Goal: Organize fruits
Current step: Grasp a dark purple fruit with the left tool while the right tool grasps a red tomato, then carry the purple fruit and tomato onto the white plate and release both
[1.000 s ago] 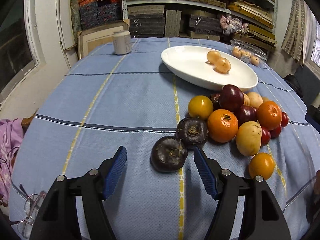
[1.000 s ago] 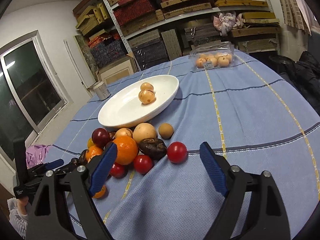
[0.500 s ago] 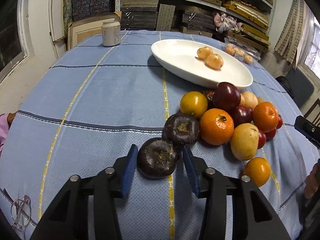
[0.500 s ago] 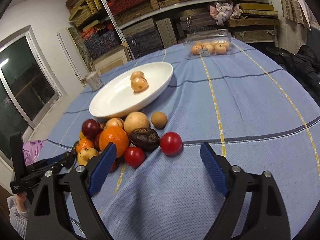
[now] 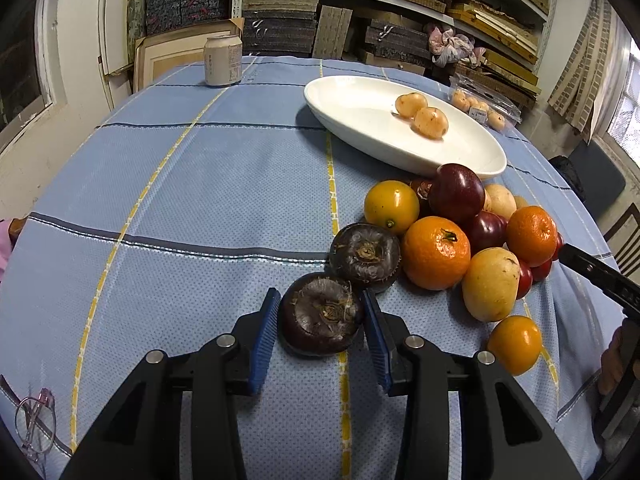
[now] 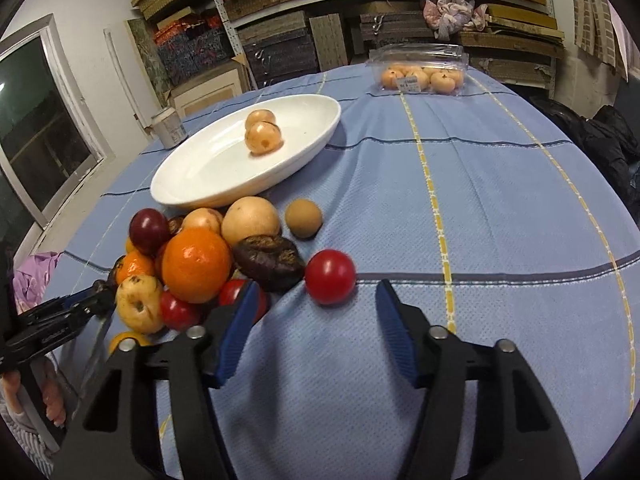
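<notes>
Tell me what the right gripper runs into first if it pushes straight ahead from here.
Likely the red tomato, just ahead of the open right gripper and between its jaws' lines; depth is uncertain.

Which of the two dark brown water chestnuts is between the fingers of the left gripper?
The nearer water chestnut, which the left gripper has closed on. The farther water chestnut lies free against the big orange.
</notes>
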`<state>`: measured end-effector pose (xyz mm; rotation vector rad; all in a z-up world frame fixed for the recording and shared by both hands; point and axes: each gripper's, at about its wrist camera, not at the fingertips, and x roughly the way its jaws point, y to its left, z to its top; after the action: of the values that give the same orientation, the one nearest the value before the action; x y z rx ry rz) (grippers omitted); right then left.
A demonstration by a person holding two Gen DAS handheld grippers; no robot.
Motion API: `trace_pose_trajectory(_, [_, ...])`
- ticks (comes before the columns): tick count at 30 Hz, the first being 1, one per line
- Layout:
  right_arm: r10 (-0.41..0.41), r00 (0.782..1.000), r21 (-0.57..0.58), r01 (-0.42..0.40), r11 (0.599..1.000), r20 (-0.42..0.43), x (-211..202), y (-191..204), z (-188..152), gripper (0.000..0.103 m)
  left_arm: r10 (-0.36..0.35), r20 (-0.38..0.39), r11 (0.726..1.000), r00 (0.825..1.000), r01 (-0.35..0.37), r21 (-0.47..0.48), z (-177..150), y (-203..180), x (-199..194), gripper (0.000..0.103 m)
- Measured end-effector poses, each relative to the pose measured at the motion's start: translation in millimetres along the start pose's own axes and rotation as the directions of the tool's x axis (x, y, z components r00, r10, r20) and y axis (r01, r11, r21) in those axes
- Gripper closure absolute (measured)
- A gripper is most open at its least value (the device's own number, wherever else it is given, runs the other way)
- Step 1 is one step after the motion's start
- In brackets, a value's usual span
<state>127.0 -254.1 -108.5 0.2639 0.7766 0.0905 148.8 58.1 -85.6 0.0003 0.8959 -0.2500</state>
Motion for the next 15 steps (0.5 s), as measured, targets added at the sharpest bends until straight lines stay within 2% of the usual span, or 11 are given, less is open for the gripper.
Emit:
trace_pose_trajectory(11, [0.012,0.999,0.032,-0.011,0.999,-0.048,18.5,-9.0,9.0,0.066,-0.011,0.000,1.000,1.000,0.011,-0.008,0.3,0.7,1.0,0.061])
trace_pose_trajectory(13, [0.023,0.998,0.038,-0.021,0.999,-0.050,19.0,-9.6,8.7,0.074,-0.011,0.001,1.000,1.000,0.011,-0.008,0.3,0.7,1.0,0.061])
trace_pose_trajectory(15, [0.026,0.998,0.040,-0.024,0.999,-0.049,19.1,-9.8,8.5,0.074,-0.011,0.001,1.000,1.000,0.011,-0.008,0.3,0.7,0.9,0.061])
